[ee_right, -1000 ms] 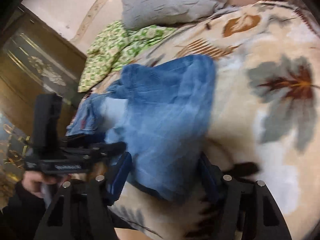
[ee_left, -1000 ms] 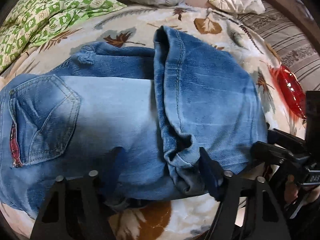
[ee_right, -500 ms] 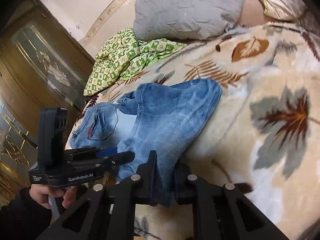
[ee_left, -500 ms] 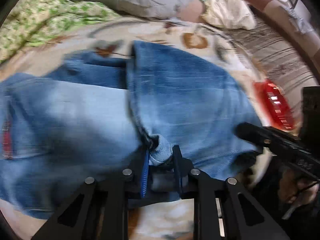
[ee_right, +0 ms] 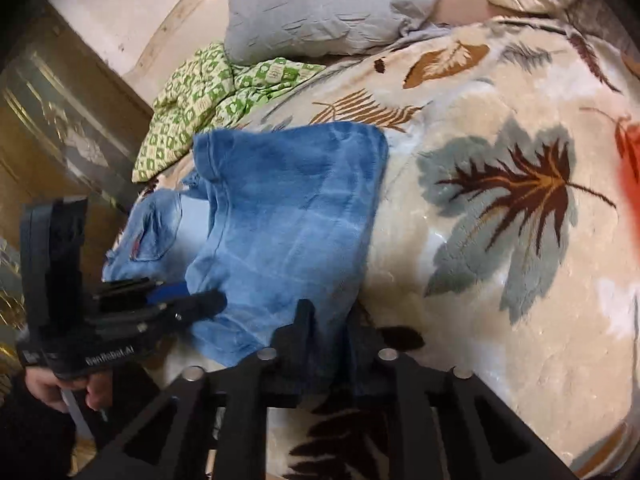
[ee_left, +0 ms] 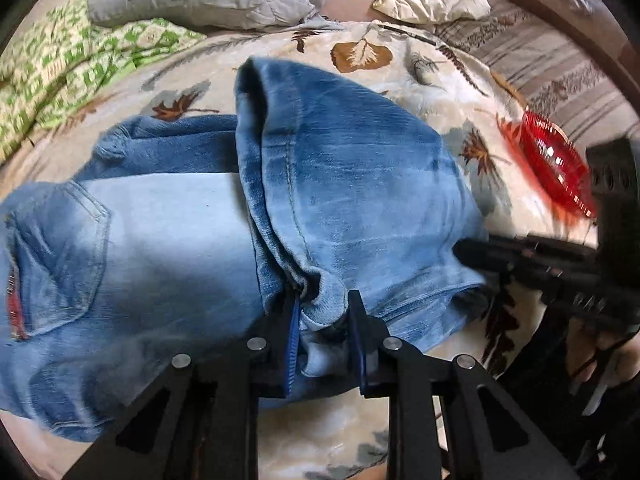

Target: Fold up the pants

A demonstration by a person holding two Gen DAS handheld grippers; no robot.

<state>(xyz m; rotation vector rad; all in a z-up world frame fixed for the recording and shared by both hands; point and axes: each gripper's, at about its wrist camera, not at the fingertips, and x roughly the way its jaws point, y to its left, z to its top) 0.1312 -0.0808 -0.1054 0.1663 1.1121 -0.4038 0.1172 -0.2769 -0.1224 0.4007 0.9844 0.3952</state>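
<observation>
Blue jeans (ee_left: 168, 240) are laid on the bed's leaf-print blanket (ee_left: 440, 92), with the leg part folded over the seat part and the back pocket (ee_left: 56, 256) exposed at the jeans' waist end. The left gripper (ee_left: 322, 312) is closed narrowly on the hem corner of the folded leg at the jeans' near edge, with a bunch of denim pinched between the fingers (ee_left: 294, 336). The right gripper (ee_right: 326, 334) is clamped narrowly on the other near corner of the folded leg, with cloth seen between its fingers (ee_right: 300, 320); its jaws have just been opening slightly, grip kept. The left gripper is seen from the right wrist view beside the jeans, held by a hand (ee_right: 60, 388). A green patterned cloth (ee_right: 208, 92) and a grey pillow (ee_right: 332, 4) lie beyond the jeans. A red dish (ee_left: 556, 168) sits on the blanket near the jeans' fold side.
</observation>
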